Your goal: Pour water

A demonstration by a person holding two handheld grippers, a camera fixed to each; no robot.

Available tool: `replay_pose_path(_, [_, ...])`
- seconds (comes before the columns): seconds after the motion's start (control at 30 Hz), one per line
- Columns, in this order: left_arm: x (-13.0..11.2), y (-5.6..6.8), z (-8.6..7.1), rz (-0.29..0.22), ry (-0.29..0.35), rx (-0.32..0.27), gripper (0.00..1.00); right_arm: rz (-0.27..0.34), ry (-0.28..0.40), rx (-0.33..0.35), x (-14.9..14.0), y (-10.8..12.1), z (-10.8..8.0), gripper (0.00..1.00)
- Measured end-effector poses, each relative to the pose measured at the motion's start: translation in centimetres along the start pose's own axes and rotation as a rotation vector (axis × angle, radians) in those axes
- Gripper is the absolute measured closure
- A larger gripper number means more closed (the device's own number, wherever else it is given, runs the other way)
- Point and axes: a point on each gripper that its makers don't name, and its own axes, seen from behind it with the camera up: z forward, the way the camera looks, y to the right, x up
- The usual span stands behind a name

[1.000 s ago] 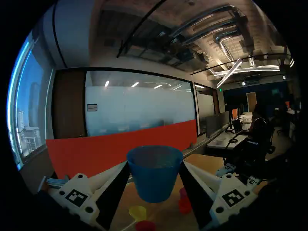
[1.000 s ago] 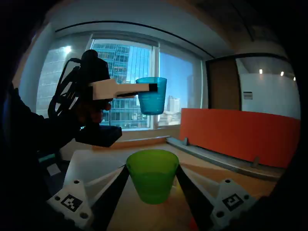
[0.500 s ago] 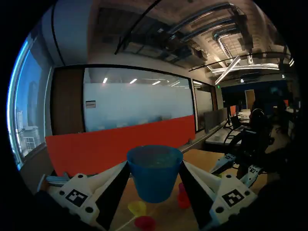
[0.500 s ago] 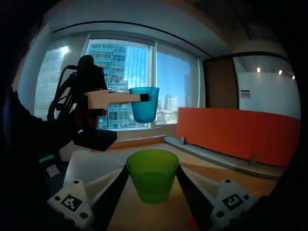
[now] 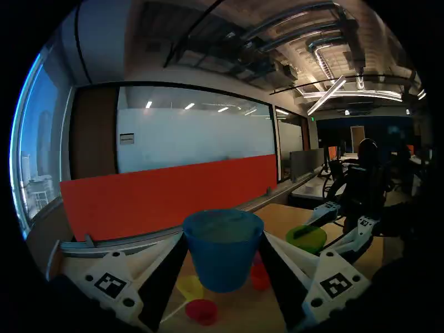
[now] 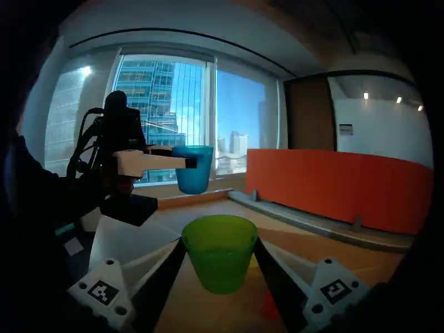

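As both fingers of the left claw press on its sides, the blue cup sits upright in that grasp, raised above the table. Whether it holds water I cannot tell. Below the claw, a yellow cup and a red cup lie on the table, close together. An orange screen runs along the table's far edge.

The right claw is likewise clenched on the green cup, a finger on each side. That cup is upright and held clear of the table.

In the right gripper view, the left claw hangs up and to the left with the blue cup. The blue cup is level, higher than the green cup and apart from it. A dark-sleeved arm holds that claw in front of a window at the table's far edge.

In the left gripper view, the green cup shows to the right, lower than the blue cup's rim.
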Motion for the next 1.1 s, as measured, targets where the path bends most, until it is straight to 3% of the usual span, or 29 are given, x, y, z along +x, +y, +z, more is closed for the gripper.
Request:
replay_pose_path(0.47, [-2.5,0.4,0.2,-0.012,-0.031,-0.020,0.15,0.013,-0.013,-0.050,-0.2,1.9,-2.1,0.10])
replay_pose_path(1.1, [-7.5,2.7,1.0,0.042,-0.140,-0.084,0.15,0.019,-0.082,-0.052,-2.8,2.4,-2.9,0.10])
